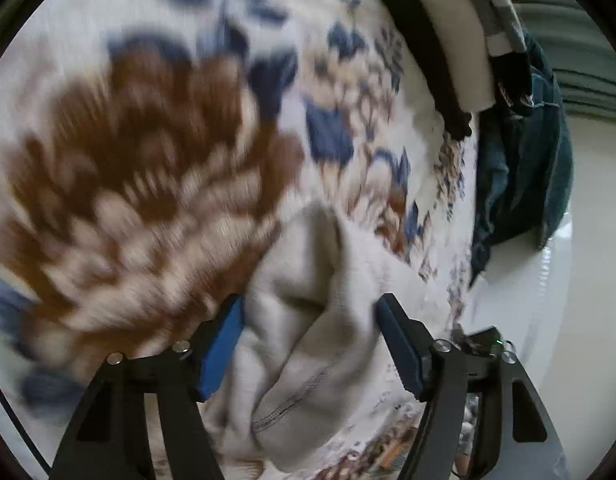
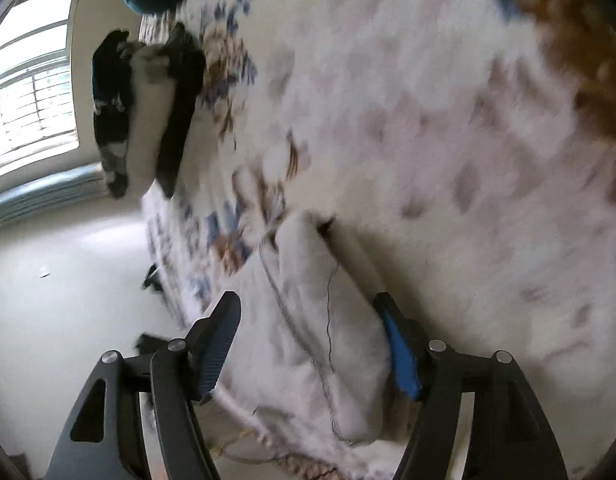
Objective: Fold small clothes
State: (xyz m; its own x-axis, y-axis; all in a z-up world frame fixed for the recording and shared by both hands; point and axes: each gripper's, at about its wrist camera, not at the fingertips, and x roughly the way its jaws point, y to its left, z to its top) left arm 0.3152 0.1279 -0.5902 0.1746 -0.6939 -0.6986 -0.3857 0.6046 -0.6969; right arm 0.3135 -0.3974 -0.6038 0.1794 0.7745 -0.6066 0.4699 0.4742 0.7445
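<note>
A small off-white garment lies bunched on a bed with a floral cover. My left gripper has its blue-padded jaws on either side of a fold of this garment and holds it. In the right wrist view the same off-white garment fills the space between the jaws of my right gripper, which grips it at a stitched edge. Both views are blurred by motion.
A stack of folded clothes in black, white and grey sits near the bed's edge, also seen in the right wrist view. A dark teal garment hangs beside it. Pale floor and a window lie beyond the bed.
</note>
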